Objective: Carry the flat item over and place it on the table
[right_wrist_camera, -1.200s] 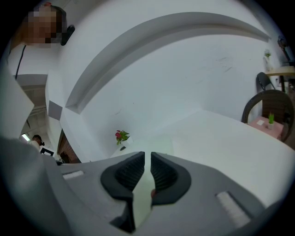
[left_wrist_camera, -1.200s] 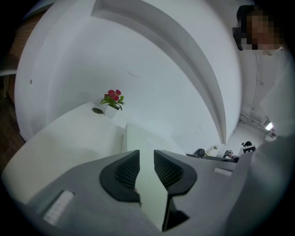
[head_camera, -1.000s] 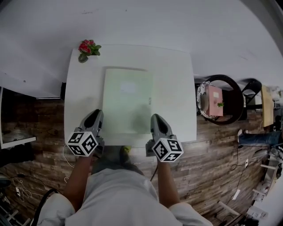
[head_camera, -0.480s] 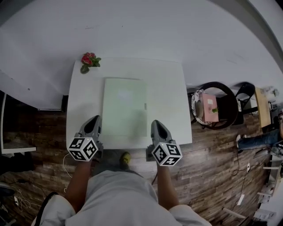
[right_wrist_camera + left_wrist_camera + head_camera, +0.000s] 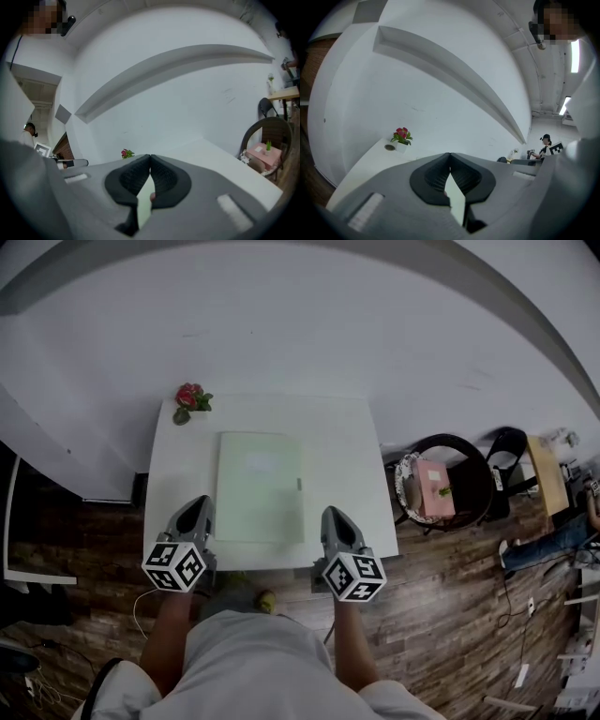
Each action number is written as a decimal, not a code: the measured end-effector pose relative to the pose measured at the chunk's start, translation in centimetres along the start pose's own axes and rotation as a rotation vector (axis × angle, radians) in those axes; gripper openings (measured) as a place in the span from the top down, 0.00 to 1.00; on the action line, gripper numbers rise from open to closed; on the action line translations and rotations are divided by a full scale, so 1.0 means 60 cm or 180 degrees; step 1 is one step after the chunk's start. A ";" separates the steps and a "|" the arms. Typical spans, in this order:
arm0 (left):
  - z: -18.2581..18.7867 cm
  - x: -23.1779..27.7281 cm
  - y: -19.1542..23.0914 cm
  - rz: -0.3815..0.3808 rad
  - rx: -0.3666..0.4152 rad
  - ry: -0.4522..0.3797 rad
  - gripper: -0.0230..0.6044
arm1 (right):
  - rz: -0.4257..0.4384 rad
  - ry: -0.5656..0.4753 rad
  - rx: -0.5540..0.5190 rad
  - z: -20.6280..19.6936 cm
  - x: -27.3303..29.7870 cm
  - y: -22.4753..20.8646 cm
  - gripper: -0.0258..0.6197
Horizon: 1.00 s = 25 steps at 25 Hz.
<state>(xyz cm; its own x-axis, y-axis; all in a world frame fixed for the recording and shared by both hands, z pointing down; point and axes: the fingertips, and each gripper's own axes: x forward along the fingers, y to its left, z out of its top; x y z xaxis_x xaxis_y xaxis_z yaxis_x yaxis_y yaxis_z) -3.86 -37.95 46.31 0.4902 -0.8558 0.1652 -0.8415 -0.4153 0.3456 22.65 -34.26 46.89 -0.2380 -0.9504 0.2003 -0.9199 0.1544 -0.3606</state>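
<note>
And we're looking at a pale green flat item (image 5: 260, 486) lying squarely on the white table (image 5: 349, 474), long side running away from the person (a folder or a thin board, hard to call from up here). It's sitting in the middle of the tabletop, well apart from the little pot of red flowers (image 5: 190, 399) at the far left corner.

The left gripper (image 5: 196, 507) is hovering at the near edge of the table, just beside the item's near left corner and not touching it. The right gripper (image 5: 332, 515) is doing the same just off the near right corner. The gripper views are telling the same story: the left gripper's (image 5: 450, 157) black pads are meeting at the tips with nothing pinched between them, and the right gripper's (image 5: 150, 158) jaws are likewise clenched on nothing, with only a pale sliver of surface showing through the gap lower down.

So the carrying and the placing are looking done: the item is resting flat, fully supported, nothing overhanging. By my reading, all that's remaining is for both grippers to be drawing clear of the table.
</note>
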 end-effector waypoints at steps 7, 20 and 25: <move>0.033 -0.030 -0.013 0.0031 0.0089 -0.0142 0.95 | 0.0020 -0.0107 -0.0075 0.029 -0.037 0.003 0.96; 0.102 -0.064 -0.023 0.0041 0.0356 -0.0485 0.95 | 0.0065 -0.0364 -0.0259 0.080 -0.062 0.016 0.96; 0.118 -0.068 -0.028 0.0042 0.0424 -0.0558 0.95 | 0.0056 -0.0400 -0.0357 0.091 -0.069 0.013 0.96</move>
<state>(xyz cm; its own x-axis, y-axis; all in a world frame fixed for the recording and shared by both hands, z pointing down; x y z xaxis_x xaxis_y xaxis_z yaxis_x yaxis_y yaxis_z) -6.09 -35.94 38.49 0.4417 -0.8971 0.0018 -0.8759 -0.4308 0.2174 24.61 -31.64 40.83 -0.2200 -0.9725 0.0768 -0.9466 0.1938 -0.2578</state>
